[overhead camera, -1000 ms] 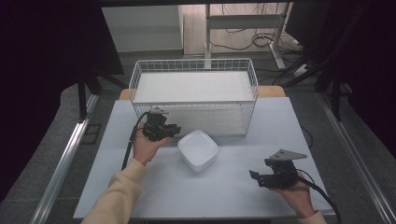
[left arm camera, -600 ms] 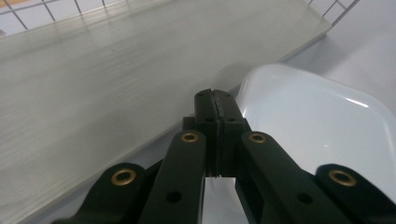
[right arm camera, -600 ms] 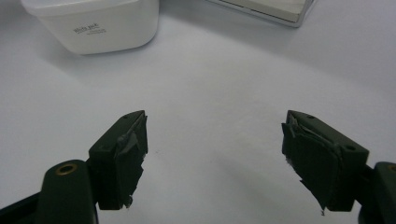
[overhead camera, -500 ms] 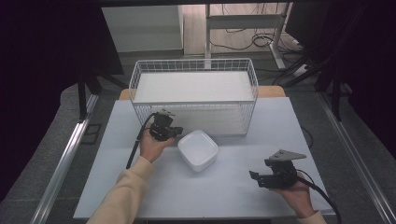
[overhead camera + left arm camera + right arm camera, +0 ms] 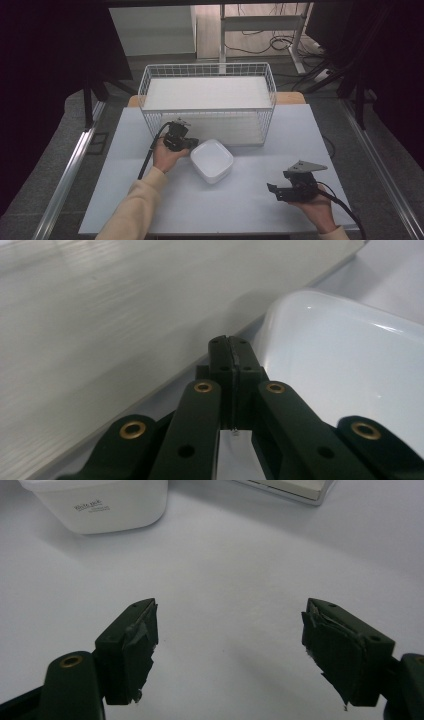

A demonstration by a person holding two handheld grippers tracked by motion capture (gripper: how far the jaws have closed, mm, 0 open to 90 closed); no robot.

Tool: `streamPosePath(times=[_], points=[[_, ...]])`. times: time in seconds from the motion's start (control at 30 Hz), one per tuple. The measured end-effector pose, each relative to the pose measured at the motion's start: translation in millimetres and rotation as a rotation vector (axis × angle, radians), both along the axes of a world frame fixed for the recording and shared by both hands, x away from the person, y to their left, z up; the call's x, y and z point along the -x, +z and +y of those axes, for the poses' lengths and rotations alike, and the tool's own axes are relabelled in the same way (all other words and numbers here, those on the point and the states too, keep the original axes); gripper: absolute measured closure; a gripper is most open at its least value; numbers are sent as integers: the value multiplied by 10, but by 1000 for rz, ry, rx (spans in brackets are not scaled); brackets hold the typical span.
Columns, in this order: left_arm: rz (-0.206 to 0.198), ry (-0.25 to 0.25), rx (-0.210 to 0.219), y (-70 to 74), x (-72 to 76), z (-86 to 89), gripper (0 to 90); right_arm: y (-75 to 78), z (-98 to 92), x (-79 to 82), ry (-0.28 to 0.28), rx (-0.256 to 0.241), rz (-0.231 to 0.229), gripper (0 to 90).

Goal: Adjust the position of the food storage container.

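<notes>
A white square bowl (image 5: pixel 212 160) stands on the table in front of the wire basket (image 5: pixel 207 95). My left gripper (image 5: pixel 192 144) lies at the bowl's left rim. In the left gripper view its jaws are pressed together (image 5: pixel 231 342) with nothing between them, and the bowl (image 5: pixel 350 360) sits just to their right. My right gripper (image 5: pixel 272 189) rests near the table's front right, well apart from the bowl. Its jaws stand wide open (image 5: pixel 230 650) over bare table, with the bowl (image 5: pixel 100 505) farther ahead on the left.
The white-lined wire basket takes up the back middle of the grey table (image 5: pixel 125 150); its white side (image 5: pixel 100 325) runs close along my left gripper. A basket corner (image 5: pixel 295 490) shows ahead of the right gripper. Cables trail from both grippers.
My left hand and gripper have moved right, up to the bowl's left rim. The right gripper has stayed where it was, open.
</notes>
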State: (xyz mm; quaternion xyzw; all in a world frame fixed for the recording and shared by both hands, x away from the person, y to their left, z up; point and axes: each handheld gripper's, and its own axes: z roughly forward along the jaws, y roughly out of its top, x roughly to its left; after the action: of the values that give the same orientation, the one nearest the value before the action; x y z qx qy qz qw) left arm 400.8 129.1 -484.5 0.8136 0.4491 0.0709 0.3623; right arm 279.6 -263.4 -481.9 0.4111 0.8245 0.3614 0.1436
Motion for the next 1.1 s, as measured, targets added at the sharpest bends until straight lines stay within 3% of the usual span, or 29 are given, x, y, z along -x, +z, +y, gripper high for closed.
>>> streamPosePath(times=[0.1,0.83,1.1], points=[[-7,-18,-22,-16,7,-40,899,1,-1,1,-1,0,0,221],[3,-120,3,-40,99,-284,900,13,-6,5,-2,-4,-2,222],[-5,-191,-40,2,175,-547,899,30,-15,12,-5,-16,-1,222]])
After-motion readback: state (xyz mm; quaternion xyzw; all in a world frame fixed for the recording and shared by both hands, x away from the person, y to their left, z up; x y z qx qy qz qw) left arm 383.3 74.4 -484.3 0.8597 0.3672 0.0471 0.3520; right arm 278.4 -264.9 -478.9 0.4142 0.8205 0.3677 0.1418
